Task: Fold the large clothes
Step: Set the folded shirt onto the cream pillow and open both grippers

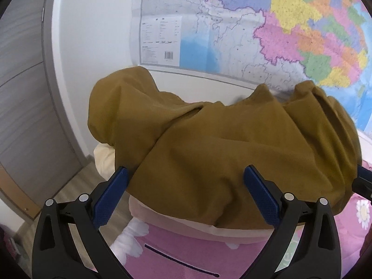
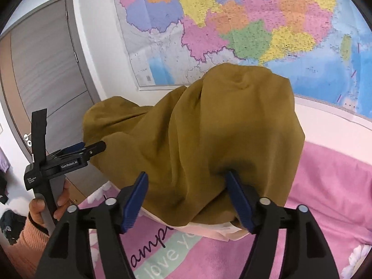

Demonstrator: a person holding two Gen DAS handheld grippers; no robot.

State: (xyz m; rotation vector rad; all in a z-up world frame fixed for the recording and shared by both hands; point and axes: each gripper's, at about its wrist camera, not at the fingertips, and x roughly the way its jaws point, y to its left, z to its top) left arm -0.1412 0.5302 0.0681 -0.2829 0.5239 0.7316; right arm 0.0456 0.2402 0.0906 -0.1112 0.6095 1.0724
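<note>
A mustard-brown garment point(image 1: 209, 139) with a pale cream lining lies heaped on the pink bedspread point(image 1: 186, 251). My left gripper point(image 1: 185, 169) is open, its blue pads point(image 1: 116, 186) wide apart, and the heap's near edge bulges between them. In the right wrist view the same garment point(image 2: 197, 127) rises in a tall mound. My right gripper point(image 2: 186, 174) is also open and straddles its near edge, the right fingertip tucked into a fold. The left gripper point(image 2: 97, 146) shows at the mound's left side, held by a hand point(image 2: 39, 209) in a peach sleeve.
A large coloured map point(image 2: 232, 23) hangs on the white wall behind the bed. A grey door point(image 2: 46, 69) stands at the left, with wooden floor point(image 1: 76, 186) below it. The bedspread point(image 2: 337, 186) carries lettering and white flowers. Dark items lie at the far left.
</note>
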